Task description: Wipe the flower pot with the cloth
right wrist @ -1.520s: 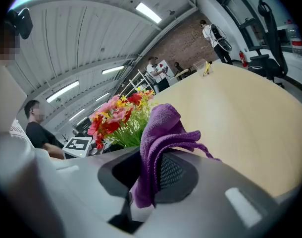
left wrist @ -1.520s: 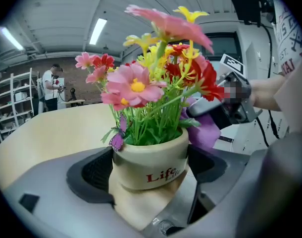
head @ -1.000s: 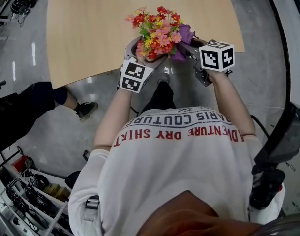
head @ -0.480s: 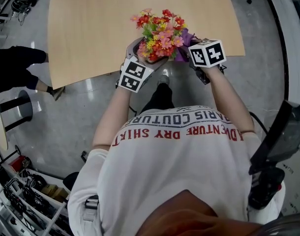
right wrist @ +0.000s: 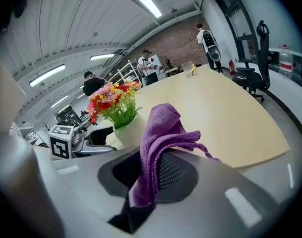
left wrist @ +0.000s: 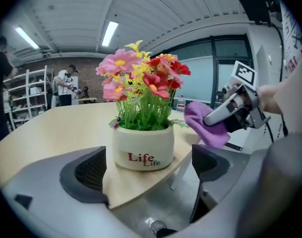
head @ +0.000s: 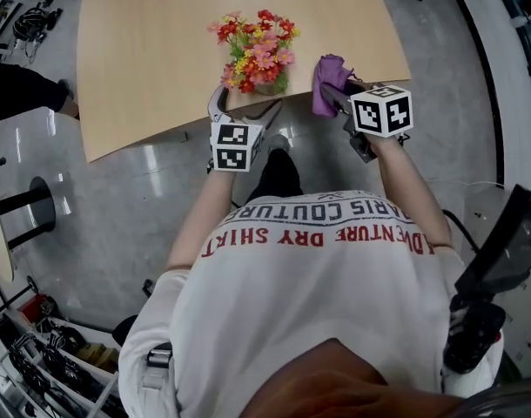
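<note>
The white flower pot (left wrist: 143, 148), full of red, pink and yellow flowers (head: 252, 49), stands on the tan table (head: 144, 59) right at its front edge. My left gripper (left wrist: 147, 175) is open. Its jaws have just been opening and stand wide on either side of the table edge, with the pot just ahead of the tips and touching neither pad. My right gripper (right wrist: 151, 177) is shut on the purple cloth (right wrist: 163, 143). It holds the cloth (head: 329, 81) to the right of the pot, clear of it. In the left gripper view the cloth (left wrist: 208, 125) hangs beside the flowers.
The table runs far back and out to both sides. In the right gripper view a black office chair (right wrist: 255, 58) stands beyond its right end. A person's dark leg (head: 22, 90) and a round stool base (head: 22, 203) are on the grey floor at the left. People and shelves are far off.
The pot, earlier held in my left gripper with the cloth against it, now stands on the table. The left jaws have opened off it. My right gripper has drawn the cloth away to the right.
</note>
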